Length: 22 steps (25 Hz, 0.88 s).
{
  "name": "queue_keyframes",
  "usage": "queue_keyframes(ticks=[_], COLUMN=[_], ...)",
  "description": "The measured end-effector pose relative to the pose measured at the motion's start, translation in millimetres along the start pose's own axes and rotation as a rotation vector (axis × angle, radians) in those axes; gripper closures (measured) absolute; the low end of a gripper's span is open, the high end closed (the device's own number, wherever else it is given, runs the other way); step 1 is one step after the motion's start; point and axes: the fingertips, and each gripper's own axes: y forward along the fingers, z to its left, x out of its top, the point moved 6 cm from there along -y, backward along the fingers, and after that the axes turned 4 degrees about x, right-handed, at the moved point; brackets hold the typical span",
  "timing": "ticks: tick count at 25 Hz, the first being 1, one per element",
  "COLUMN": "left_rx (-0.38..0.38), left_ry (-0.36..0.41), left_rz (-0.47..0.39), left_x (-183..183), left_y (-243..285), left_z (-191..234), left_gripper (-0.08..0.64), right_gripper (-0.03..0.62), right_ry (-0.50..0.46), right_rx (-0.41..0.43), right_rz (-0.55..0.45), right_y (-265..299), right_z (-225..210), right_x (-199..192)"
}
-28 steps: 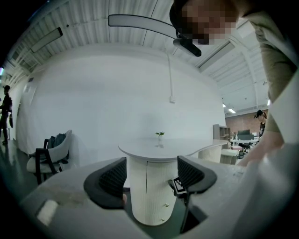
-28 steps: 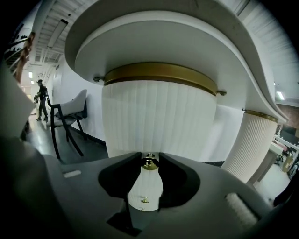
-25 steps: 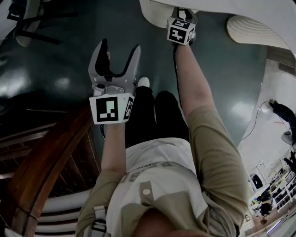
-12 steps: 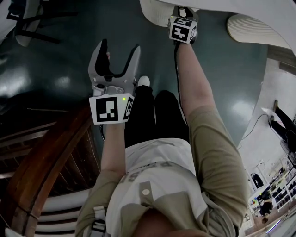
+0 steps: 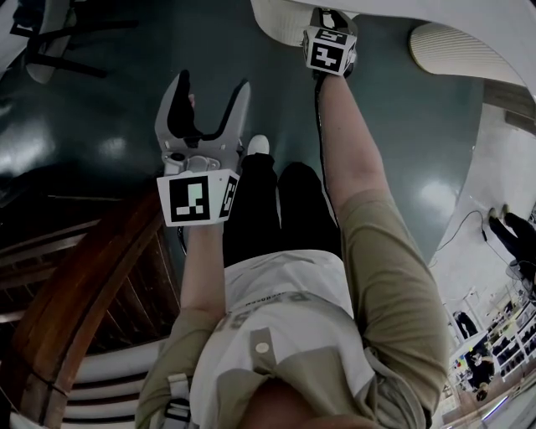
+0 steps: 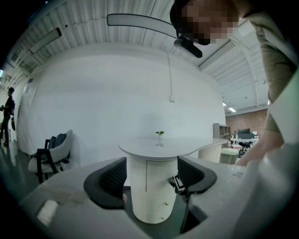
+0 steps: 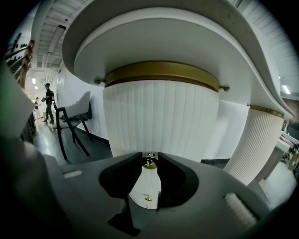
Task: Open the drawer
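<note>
The drawer sits in a white ribbed pedestal point(image 7: 159, 116) under a round tabletop point(image 5: 285, 17). In the right gripper view a small brass drawer knob point(image 7: 149, 163) fills the narrow gap between the tips of my right gripper point(image 7: 149, 161), which is shut on it. A second brass knob point(image 7: 148, 198) shows lower on the same front. In the head view my right gripper point(image 5: 332, 17) reaches under the tabletop's edge. My left gripper point(image 5: 213, 88) hangs in the air well short of the pedestal point(image 6: 149, 196), open and holding nothing.
A dark wooden chair back point(image 5: 75, 310) curves at the lower left of the head view. A chair point(image 6: 51, 154) stands on the dark floor to the left. A second ribbed pedestal point(image 7: 254, 144) stands to the right. A person point(image 7: 48, 102) stands far off.
</note>
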Motion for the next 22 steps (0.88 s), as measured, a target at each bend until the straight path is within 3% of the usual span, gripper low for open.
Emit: queue_keyframes(ticks=[22], left_rx=[-0.033], left_ry=[-0.006], left_rz=[0.003], left_x=[2], left_y=[-2], left_z=[-19], left_gripper=[0.215], right_gripper=[0.485], right_ry=[0.013], right_rx=[0.031], right_rz=[-0.057], right_y=[-58], right_z=[12], right_x=[-38])
